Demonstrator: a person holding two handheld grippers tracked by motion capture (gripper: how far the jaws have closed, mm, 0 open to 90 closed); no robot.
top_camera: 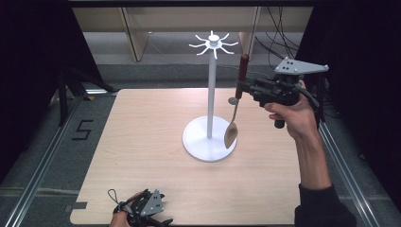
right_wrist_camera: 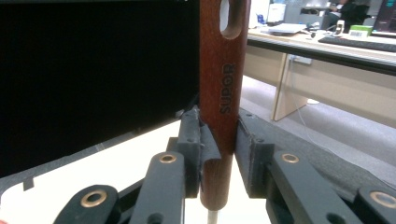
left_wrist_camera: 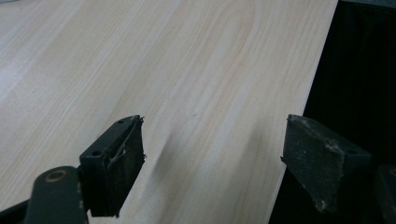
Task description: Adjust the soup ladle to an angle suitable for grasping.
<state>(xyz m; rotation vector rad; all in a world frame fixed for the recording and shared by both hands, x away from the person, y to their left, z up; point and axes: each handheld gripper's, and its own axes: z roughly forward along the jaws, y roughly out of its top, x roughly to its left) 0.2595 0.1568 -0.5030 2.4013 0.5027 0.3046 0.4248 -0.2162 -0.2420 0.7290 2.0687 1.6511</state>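
A ladle-like spoon with a dark red-brown wooden handle (top_camera: 243, 68) and a golden bowl (top_camera: 231, 135) hangs upright in the air, right of the white rack's pole. My right gripper (top_camera: 242, 86) is shut on the handle (right_wrist_camera: 223, 93), which has a hanging slot near its top. The white rack (top_camera: 210, 94) stands mid-table on a round base, with a ring of hooks (top_camera: 213, 43) on top. My left gripper (top_camera: 142, 210) rests at the table's near edge; its jaws (left_wrist_camera: 212, 158) stand open over bare wood.
The light wooden table (top_camera: 142, 142) has its near right edge beside my left gripper, with dark floor beyond. Metal rails (top_camera: 42, 165) run along both sides. Desks and cables stand behind the table.
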